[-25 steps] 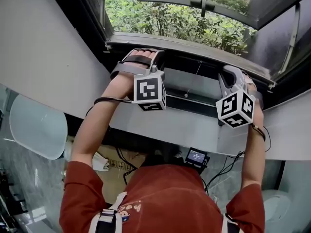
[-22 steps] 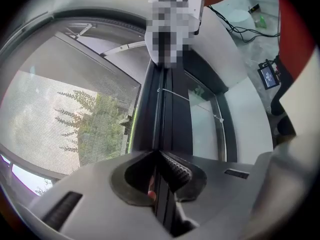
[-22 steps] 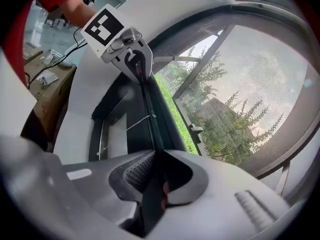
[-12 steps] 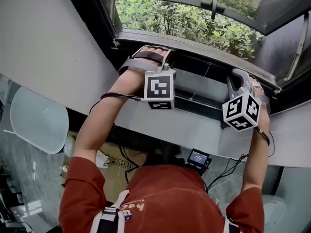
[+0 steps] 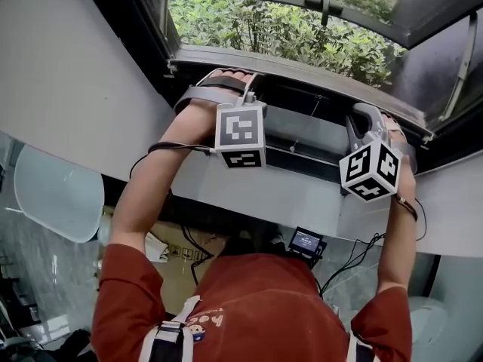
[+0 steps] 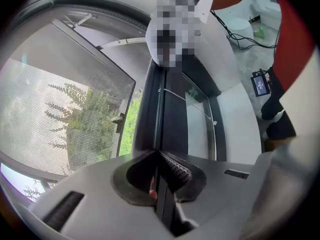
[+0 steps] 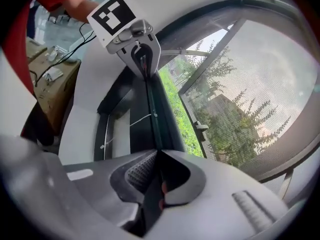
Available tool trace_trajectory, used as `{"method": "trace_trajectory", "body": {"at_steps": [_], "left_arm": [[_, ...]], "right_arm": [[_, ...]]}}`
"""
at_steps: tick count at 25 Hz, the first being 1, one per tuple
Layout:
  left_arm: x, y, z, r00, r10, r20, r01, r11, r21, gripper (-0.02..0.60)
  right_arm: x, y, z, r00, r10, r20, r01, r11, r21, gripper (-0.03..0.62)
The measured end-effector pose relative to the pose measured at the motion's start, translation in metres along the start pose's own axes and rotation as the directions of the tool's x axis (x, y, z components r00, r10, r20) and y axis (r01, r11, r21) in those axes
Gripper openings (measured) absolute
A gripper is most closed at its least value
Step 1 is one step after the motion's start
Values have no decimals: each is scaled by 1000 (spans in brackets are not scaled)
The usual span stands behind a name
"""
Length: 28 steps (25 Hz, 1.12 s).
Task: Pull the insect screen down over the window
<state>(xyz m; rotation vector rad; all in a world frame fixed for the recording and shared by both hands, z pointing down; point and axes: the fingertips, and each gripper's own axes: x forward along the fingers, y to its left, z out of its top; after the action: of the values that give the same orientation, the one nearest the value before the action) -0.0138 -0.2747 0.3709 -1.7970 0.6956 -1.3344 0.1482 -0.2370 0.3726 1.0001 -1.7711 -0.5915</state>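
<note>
Clearly, the left tool (image 6: 159, 186) and right tool (image 7: 157, 186) each pinch the insect screen's dark pull bar (image 6: 169, 109), well apart along it, by the window frame (image 5: 290, 66), with the greenery (image 5: 264, 29) beyond uncovered; pulling unevenly could skew and jam it, or the thin grip could slip.

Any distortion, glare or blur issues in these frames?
Left gripper view: heavy fisheye, dark vignette corners; left gripper, clamped on the screen bar, is sharp. Right gripper view: same bending, bright sky pales the mesh. Head view: bright foliage, dimmer interior, no motion blur.
</note>
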Motion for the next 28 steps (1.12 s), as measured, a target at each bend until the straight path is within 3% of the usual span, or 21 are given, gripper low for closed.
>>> {"method": "trace_trajectory", "body": {"at_steps": [4,9,12,17,22,28], "left_arm": [[0,0,0,1000,6,-16,-7,1000,-18,18],[0,-1,-1,999,-27,23,28,996,-85,18],[0,-2,-2,998,-49,34,52,994,-101,18],[-1,-1,0,999,-36,32,38,998,-54,18],[0,-3,1,991,-105,85,115,986,-123,57],[-2,-1,2,994,-75,78,84,991,-108,64]], "right_arm": [[-1,-3,1,999,25,48,-30,993,112,38],[-3,-6,3,995,8,96,-27,978,205,44],[-5,-5,4,992,7,129,-34,977,212,49],[-8,-4,5,986,52,160,-85,976,202,60],[-10,-7,8,977,73,202,-124,959,254,94],[-11,-8,8,979,53,199,-107,956,272,91]]}}
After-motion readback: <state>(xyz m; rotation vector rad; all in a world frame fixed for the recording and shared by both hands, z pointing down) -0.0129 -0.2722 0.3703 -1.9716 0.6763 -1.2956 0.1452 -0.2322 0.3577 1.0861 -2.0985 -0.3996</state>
